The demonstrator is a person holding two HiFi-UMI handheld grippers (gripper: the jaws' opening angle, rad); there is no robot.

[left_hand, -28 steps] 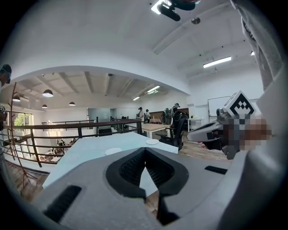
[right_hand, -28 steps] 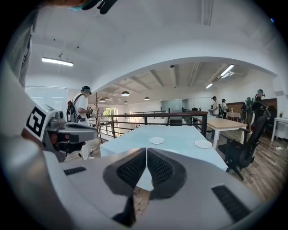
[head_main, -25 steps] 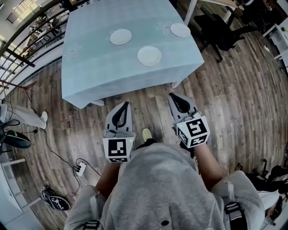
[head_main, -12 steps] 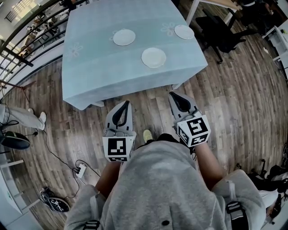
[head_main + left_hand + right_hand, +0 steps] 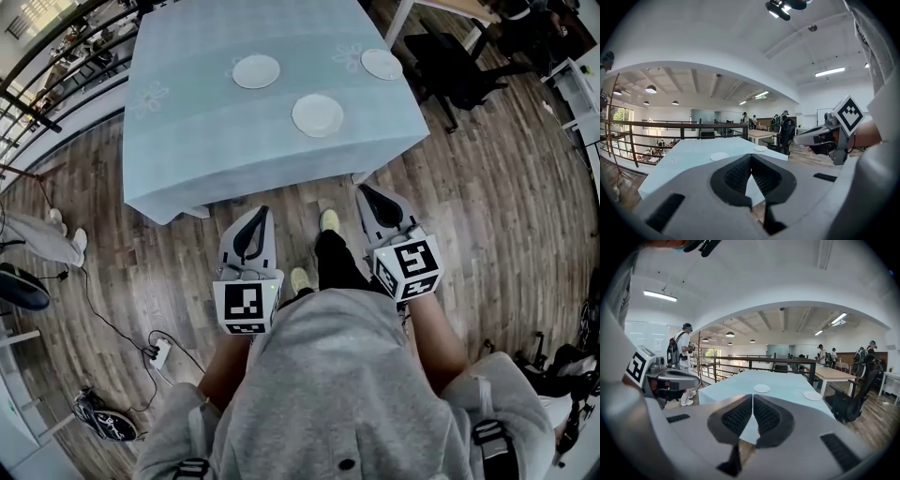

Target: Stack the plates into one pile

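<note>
Flooring (image 5: 487,234): brown wood plank, running under everything in the head view.

Table (image 5: 216,141): rectangular, draped in a pale blue cloth with faint flower prints; stands ahead of the person, well apart from both grippers.

Person (image 5: 337,394): grey hooded top, seen from above, forearms stretched forward, one gripper in each hand.

Chair (image 5: 450,56): dark, on the floor just past the table's right edge.

Left gripper (image 5: 260,214): grey body with black pads, a marker cube (image 5: 247,307) at its rear. Held over bare floor short of the table's near edge. In the left gripper view the jaws are closed tip to tip, with nothing between them.

Right gripper (image 5: 366,190): same build, its own cube (image 5: 409,270) tilted. It is also over the floor, near the table's near right corner. In the right gripper view the pads meet along their length and grip nothing.

Plates, three, white, round, each lying flat and alone on the cloth, none stacked:
- middle plate (image 5: 317,115), closest to the near edge;
- left plate (image 5: 256,71), farther back and to the left;
- right plate (image 5: 382,64), close to the far right edge, beside a flower print.

Shoes, pale yellow: one (image 5: 329,220) forward between the grippers, one (image 5: 299,279) farther back.

Power strip (image 5: 157,354): white, on the floor at lower left, with a cable attached.
</note>
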